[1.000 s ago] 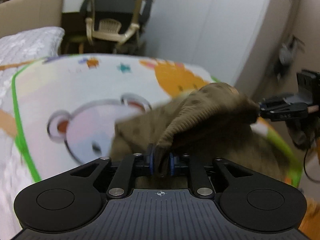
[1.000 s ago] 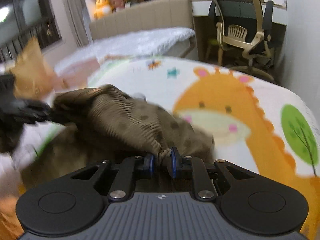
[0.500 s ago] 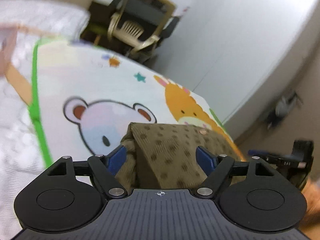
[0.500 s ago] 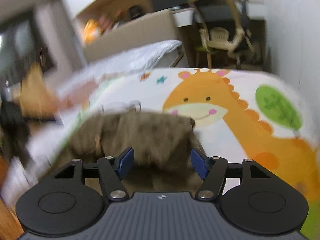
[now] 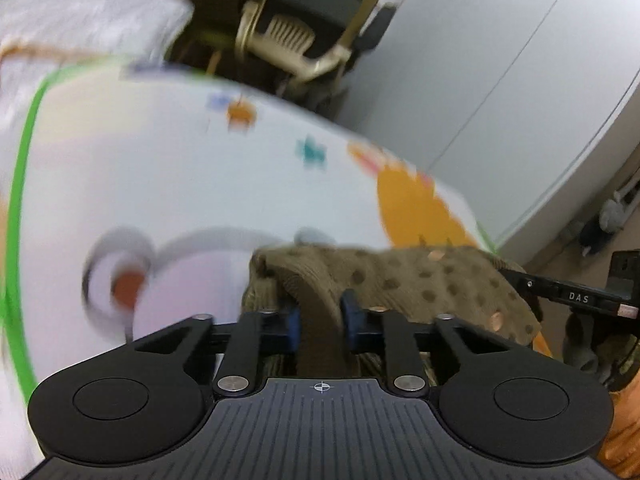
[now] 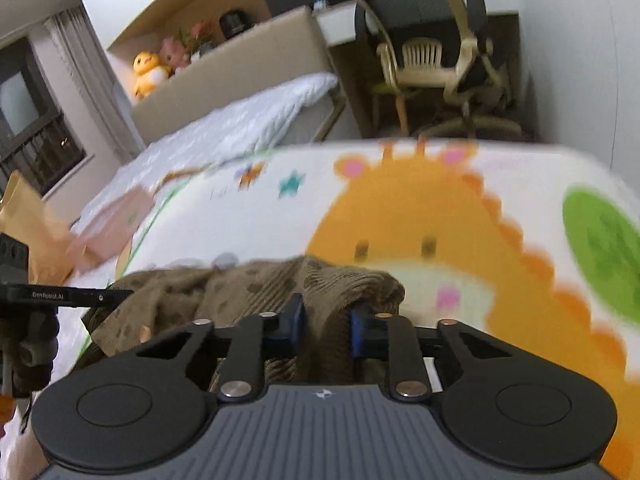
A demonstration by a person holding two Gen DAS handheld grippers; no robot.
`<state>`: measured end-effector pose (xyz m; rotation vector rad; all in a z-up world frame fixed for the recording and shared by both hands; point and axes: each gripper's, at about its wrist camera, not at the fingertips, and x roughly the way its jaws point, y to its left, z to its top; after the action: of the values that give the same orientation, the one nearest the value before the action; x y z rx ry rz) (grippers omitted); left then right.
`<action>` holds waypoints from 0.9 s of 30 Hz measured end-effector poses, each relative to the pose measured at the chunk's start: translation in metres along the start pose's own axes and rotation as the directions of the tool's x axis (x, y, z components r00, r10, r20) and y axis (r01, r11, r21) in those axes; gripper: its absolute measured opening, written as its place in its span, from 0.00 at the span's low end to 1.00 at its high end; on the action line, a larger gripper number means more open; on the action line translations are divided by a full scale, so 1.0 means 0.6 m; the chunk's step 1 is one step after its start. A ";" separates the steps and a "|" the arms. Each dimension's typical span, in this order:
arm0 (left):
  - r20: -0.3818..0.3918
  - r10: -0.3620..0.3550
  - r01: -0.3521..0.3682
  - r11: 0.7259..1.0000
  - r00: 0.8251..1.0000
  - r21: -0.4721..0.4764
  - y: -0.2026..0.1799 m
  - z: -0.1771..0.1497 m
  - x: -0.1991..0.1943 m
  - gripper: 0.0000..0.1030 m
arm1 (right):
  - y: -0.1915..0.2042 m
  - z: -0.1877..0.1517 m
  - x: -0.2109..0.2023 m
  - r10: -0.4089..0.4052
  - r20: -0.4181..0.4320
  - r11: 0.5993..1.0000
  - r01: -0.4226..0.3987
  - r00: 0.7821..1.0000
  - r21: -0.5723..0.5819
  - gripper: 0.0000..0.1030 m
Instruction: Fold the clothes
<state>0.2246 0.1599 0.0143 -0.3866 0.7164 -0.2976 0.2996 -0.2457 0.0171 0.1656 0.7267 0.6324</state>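
A brown dotted corduroy garment (image 5: 420, 280) lies folded on a cartoon animal blanket (image 5: 160, 184). My left gripper (image 5: 320, 320) is shut on a fold at the garment's left near edge. My right gripper (image 6: 326, 322) is shut on a fold of the same garment (image 6: 240, 288) at its right near edge. Each gripper shows in the other's view, the right one (image 5: 560, 294) at the garment's far right and the left one (image 6: 80, 294) at its far left.
A beige office chair (image 6: 436, 52) stands past the bed's far end beside a white wall (image 5: 500, 80). A white quilt (image 6: 240, 120) and a tan headboard with plush toys (image 6: 152, 72) lie at the back left. A brown paper bag (image 6: 28, 224) sits left.
Both grippers let go of the lifted garment, stood open over the folded pile half a second ago, and have now shut on new folds at its near edge.
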 end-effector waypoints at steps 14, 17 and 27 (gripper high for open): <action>-0.045 -0.132 0.126 0.984 0.990 -0.128 0.047 -0.038 -0.053 0.72 | -0.095 -0.024 -0.047 -0.056 -0.019 0.991 0.058 0.998 0.121 0.37; -0.057 -0.138 0.127 0.979 0.989 -0.162 0.049 -0.038 -0.026 0.73 | -0.087 -0.030 -0.038 -0.027 0.004 0.990 0.026 1.000 0.137 0.39; -0.039 -0.091 0.088 0.994 0.995 -0.059 -0.016 -0.034 -0.009 0.16 | 0.022 -0.029 -0.018 -0.069 0.070 0.992 0.076 0.995 -0.099 0.08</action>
<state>0.2056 0.1486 0.0080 -0.4685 0.7511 -0.3717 0.2755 -0.2428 0.0147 0.0653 0.6324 0.5905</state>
